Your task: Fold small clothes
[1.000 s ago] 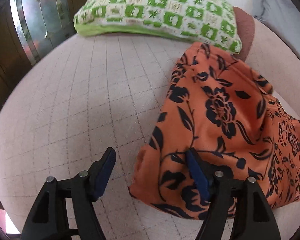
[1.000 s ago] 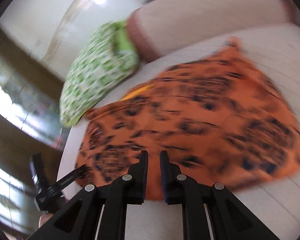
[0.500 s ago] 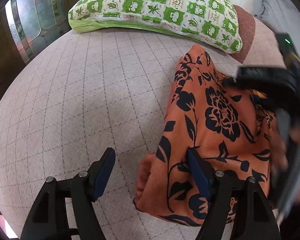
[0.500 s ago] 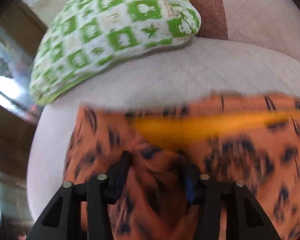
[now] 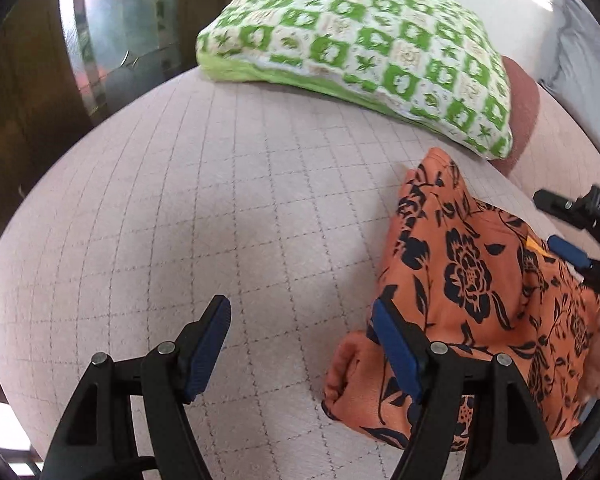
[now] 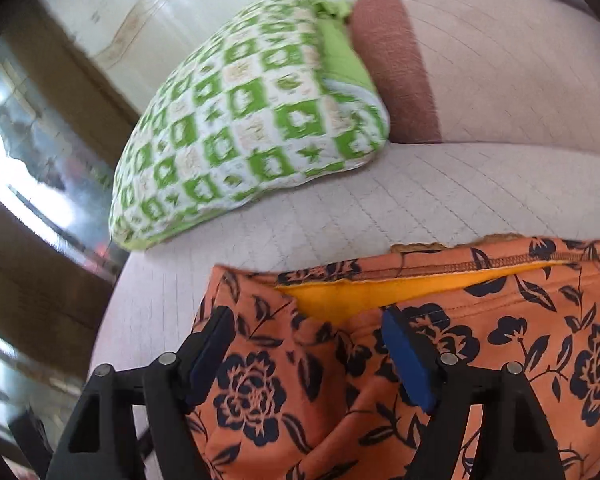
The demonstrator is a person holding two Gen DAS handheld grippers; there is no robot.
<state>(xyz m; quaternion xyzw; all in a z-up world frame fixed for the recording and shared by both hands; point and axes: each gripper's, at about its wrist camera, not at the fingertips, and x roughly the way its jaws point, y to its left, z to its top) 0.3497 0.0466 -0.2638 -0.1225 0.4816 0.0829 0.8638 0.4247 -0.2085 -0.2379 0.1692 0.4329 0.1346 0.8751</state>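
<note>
**Orange garment bunched on the sofa seat**

Pale, grid-stitched sofa seat [image 5: 228, 216] carries a green-and-white checked pillow [image 5: 364, 60] at its back edge, beside the backrest [image 6: 500, 72]. An orange garment with black flowers [image 6: 380, 380] lies crumpled near the seat's right side, its stitched hem running across the right wrist view and yellow lining showing beneath. The left gripper [image 5: 300, 344] is spread wide over bare seat, one pad at the cloth's edge. The right gripper [image 6: 308, 352] has just been opening; cloth lies between its jaws, unpinched.
</note>
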